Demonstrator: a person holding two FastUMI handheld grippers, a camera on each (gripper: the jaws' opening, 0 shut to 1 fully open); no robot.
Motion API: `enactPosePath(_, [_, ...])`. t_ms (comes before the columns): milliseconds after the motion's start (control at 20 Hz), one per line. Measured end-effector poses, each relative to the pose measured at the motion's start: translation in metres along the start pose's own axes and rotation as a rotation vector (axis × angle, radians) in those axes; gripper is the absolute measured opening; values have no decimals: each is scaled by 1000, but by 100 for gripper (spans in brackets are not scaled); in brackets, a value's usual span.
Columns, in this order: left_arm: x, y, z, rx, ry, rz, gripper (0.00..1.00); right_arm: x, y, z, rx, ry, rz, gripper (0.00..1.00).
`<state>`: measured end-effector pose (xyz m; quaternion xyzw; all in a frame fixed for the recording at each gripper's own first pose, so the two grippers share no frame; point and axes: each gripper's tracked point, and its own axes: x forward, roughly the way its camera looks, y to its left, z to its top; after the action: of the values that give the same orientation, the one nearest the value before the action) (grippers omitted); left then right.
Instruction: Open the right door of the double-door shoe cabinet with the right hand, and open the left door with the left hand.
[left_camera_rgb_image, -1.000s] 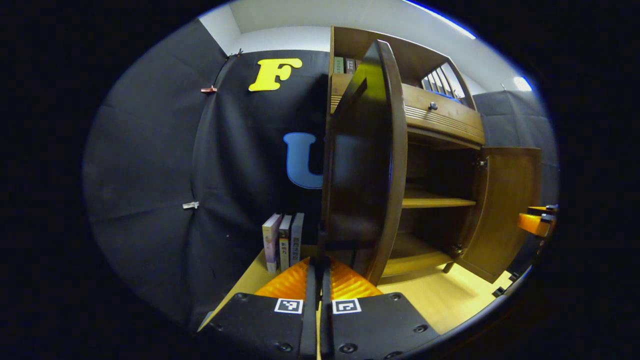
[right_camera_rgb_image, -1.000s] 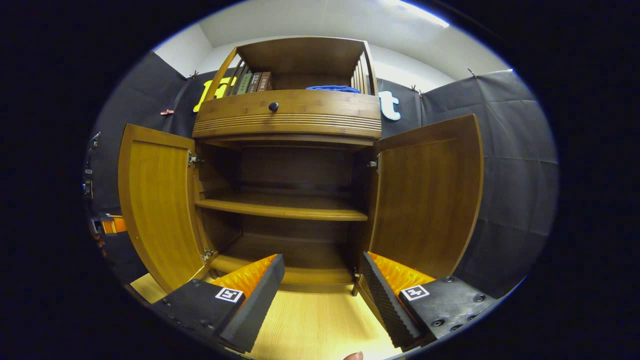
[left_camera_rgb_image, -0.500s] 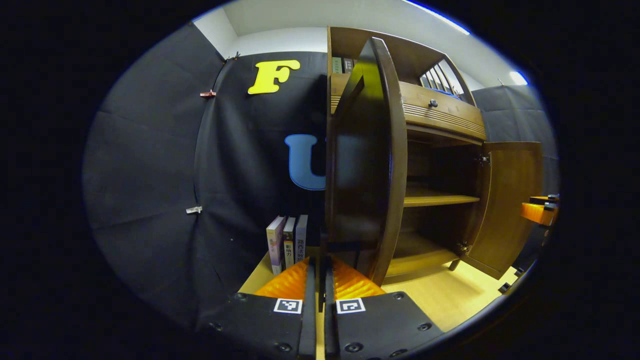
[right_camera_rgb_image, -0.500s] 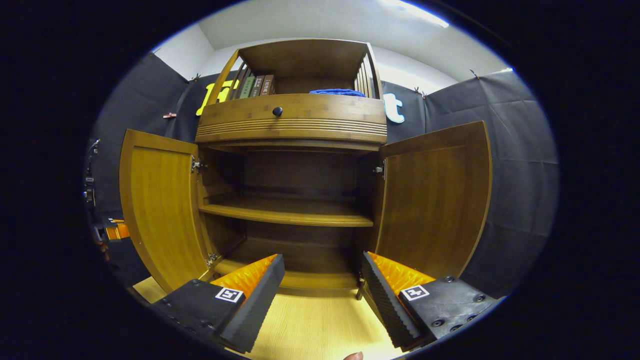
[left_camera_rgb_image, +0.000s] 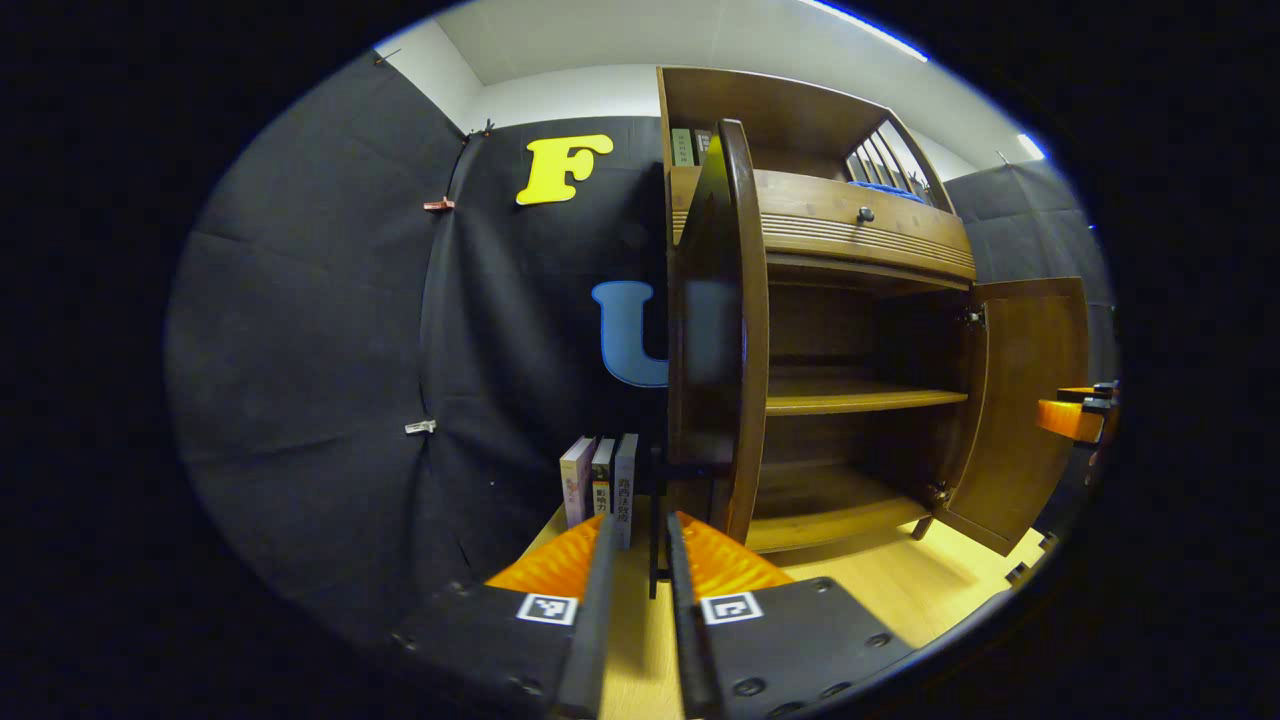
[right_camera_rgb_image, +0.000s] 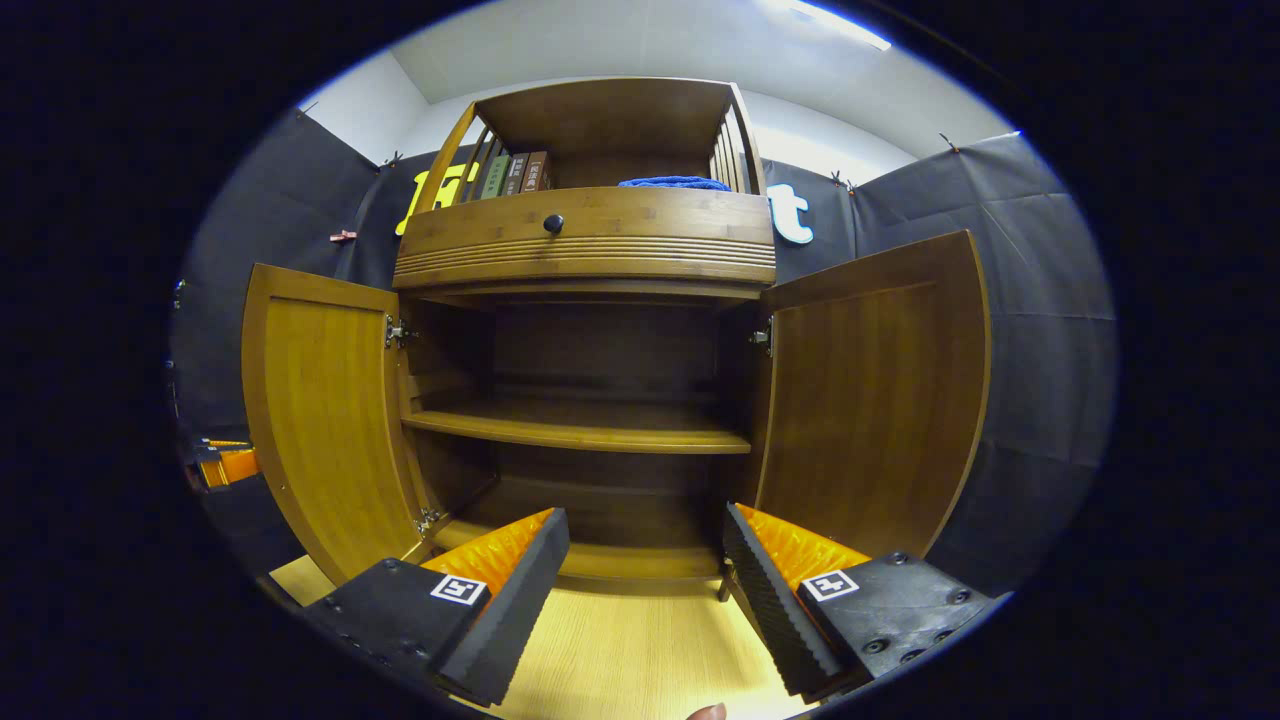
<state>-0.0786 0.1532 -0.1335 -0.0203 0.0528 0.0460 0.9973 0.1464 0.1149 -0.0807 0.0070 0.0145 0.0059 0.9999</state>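
Note:
The wooden shoe cabinet (right_camera_rgb_image: 585, 235) has both doors swung wide, showing bare shelves inside. In the right gripper view the left door (right_camera_rgb_image: 320, 430) and right door (right_camera_rgb_image: 870, 390) flank the opening. My right gripper (right_camera_rgb_image: 645, 540) hangs open low in front of it, holding nothing. In the left gripper view the left door (left_camera_rgb_image: 720, 330) appears edge-on. Its dark handle (left_camera_rgb_image: 654, 545) stands in the narrow gap of my left gripper (left_camera_rgb_image: 640, 525), whose fingers are slightly apart. The right door (left_camera_rgb_image: 1030, 400) and right gripper (left_camera_rgb_image: 1075, 415) sit far right.
Three books (left_camera_rgb_image: 600, 485) stand on the light wood floor (right_camera_rgb_image: 640, 650) left of the cabinet, against the black cloth wall. A drawer with a dark knob (right_camera_rgb_image: 552, 222) tops the opening. Above it are books (right_camera_rgb_image: 515, 172) and a blue cloth (right_camera_rgb_image: 672, 182). The left gripper (right_camera_rgb_image: 225, 462) shows beyond the left door.
My left gripper's fingers have parted a little, letting go of the left door's handle, and it has drawn back slightly. The right gripper has stayed open and nearly still.

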Motion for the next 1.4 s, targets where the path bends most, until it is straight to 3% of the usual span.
enactPosePath(150, [-19, 4, 9, 35, -36, 39, 70, 4, 6, 0, 7, -2, 21, 98])
enactPosePath(300, [-29, -12, 16, 15, -57, 11, 87, 8, 10, 2, 12, -4, 41, 99])
enactPosePath(350, [-33, -16, 17, 8, -59, 6, 97, 9, 11, 4, 14, -9, 44, 98])
enactPosePath(500, [-35, -25, 19, -14, -60, 16, 98, 9, 14, 9, 10, -20, 54, 98])
enactPosePath(1400, [-8, -123, 23, 32, -57, -190, 98, -4, -9, 11, -12, -30, -29, 99])
